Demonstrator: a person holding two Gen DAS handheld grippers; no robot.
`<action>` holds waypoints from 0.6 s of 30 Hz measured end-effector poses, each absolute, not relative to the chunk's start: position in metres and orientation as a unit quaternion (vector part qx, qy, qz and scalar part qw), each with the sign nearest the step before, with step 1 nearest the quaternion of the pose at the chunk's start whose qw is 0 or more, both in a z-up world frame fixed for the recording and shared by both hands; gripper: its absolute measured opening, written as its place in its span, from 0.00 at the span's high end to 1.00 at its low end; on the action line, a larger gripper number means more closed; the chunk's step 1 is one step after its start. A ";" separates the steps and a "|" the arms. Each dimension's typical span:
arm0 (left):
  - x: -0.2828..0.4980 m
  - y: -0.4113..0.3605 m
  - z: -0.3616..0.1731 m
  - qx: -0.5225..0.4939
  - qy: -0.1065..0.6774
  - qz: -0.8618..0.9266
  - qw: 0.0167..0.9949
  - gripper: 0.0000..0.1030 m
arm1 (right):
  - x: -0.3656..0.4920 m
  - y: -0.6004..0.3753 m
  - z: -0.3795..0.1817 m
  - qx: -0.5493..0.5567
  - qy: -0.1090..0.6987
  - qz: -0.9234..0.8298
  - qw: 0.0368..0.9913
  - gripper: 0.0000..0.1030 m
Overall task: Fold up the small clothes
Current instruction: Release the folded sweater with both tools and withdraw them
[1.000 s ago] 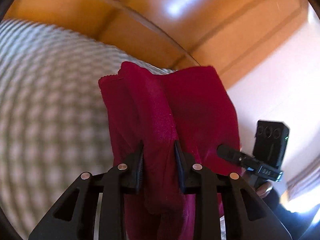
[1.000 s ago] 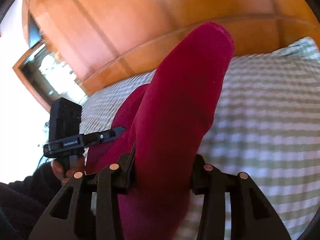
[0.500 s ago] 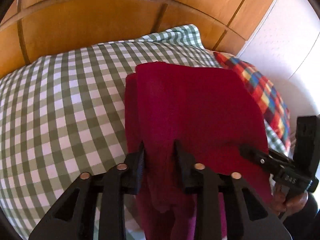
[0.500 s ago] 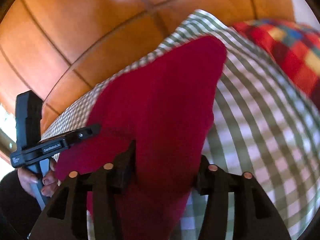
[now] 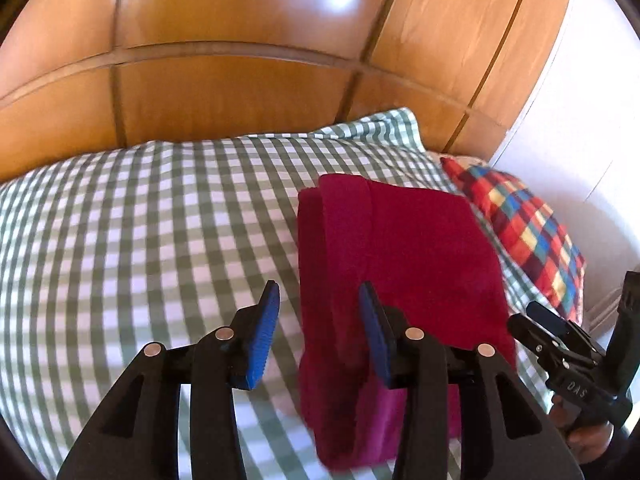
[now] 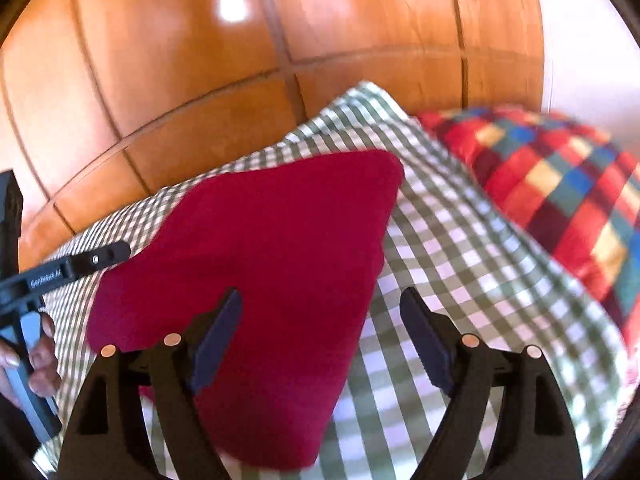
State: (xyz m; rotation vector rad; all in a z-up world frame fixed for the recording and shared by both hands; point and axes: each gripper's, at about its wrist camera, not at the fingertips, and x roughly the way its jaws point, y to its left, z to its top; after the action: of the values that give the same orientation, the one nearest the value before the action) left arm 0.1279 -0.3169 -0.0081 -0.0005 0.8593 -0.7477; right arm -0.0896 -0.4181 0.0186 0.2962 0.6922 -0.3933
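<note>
A folded dark red garment (image 5: pixel 404 264) lies flat on the green-and-white checked bed cover (image 5: pixel 160 232). It also shows in the right wrist view (image 6: pixel 272 264). My left gripper (image 5: pixel 318 300) is open, its jaws apart over the garment's left edge, holding nothing. My right gripper (image 6: pixel 320 308) is open, its jaws apart over the garment's right edge, holding nothing. The right gripper shows at the right of the left wrist view (image 5: pixel 560 344). The left gripper shows at the left of the right wrist view (image 6: pixel 76 264).
A multicoloured checked pillow (image 5: pixel 528 232) lies to the right of the garment, also in the right wrist view (image 6: pixel 560 184). A wooden panelled headboard (image 5: pixel 240 60) stands behind the bed. A white wall (image 5: pixel 580 120) is at the right.
Both grippers lowered the red garment onto the bed cover, then opened and let go of it. It now lies flat, folded.
</note>
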 end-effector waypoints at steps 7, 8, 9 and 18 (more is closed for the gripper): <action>0.114 -0.329 -0.038 0.069 0.436 -0.316 0.840 0.61 | -0.066 -0.394 -0.022 0.105 0.403 -0.210 0.885 0.23; 0.116 -0.329 -0.039 0.074 0.434 -0.305 0.845 0.55 | -0.066 -0.391 -0.028 0.108 0.404 -0.217 0.882 0.23; 0.116 -0.330 -0.038 0.075 0.432 -0.302 0.846 0.54 | -0.062 -0.396 -0.035 0.113 0.404 -0.219 0.881 0.23; 0.074 -0.306 -0.001 0.062 0.381 -0.297 0.873 0.54 | -0.077 -0.390 -0.008 0.129 0.376 -0.255 0.881 0.21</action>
State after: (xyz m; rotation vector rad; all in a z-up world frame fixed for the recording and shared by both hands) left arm 0.0739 -0.3063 -0.0014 0.1302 0.7966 -0.6213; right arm -0.0770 -0.3905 -0.0081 0.2697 0.7833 -0.5312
